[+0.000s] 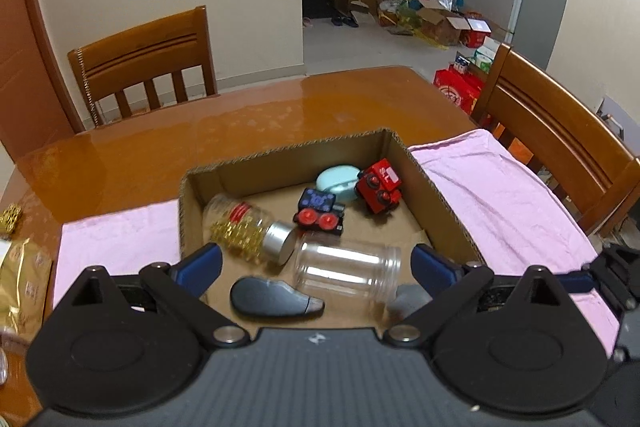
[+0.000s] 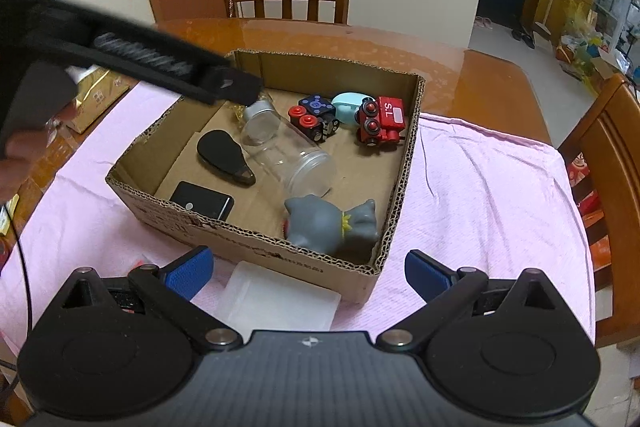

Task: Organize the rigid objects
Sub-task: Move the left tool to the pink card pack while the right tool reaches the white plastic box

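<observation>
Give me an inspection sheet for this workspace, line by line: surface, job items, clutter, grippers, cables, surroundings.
Surface: glossy wooden table with a pink cloth under the box.
Job's things: in the box lie a clear jar, a silver-lidded jar of gold pieces, a red train, a dark train, a teal case, a dark oval case, a black slab and a grey figure.
Clutter: white pad before the box; gold packet at the table's left.
Grippers: left gripper open over the box; right gripper open, short of it.
Cables: thin black cable at the left edge.
Surroundings: wooden chairs; boxes on the far floor.
</observation>
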Motion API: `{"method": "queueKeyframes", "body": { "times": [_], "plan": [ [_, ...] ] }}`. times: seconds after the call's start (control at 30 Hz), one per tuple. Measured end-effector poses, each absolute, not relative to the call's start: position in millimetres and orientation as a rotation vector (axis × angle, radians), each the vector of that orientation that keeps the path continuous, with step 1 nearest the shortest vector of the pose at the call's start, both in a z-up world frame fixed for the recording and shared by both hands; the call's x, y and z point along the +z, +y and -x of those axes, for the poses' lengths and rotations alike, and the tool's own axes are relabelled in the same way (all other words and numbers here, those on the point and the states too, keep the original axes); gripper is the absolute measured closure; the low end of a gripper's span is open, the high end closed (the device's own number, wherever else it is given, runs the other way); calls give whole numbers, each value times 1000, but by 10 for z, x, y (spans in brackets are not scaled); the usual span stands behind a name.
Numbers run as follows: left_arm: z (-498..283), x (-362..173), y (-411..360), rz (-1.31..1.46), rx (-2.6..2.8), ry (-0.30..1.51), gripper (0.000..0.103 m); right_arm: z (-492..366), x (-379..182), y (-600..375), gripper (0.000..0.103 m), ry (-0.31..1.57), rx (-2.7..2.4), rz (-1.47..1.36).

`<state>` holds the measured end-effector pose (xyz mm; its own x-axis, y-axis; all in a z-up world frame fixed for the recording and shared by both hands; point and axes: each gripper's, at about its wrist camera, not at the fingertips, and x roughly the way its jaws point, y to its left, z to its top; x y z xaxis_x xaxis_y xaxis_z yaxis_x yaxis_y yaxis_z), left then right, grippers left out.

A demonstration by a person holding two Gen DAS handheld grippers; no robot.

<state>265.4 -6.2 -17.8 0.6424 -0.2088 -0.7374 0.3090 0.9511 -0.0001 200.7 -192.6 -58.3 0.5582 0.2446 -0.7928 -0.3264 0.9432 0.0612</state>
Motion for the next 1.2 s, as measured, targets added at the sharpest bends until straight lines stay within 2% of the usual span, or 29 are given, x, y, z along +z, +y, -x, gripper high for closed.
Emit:
{"method": "queueKeyframes", "body": {
  "times": [0.6,1.2],
  "plan": [
    [-1906,-750,717,-27,-102,931,3,-1761,-1155,-1475,0,916,172,138],
    [-1726,-1236,287,-144,-335,1076,3,-1844,-1548,-2013,0,1110,127,93]
  ]
}}
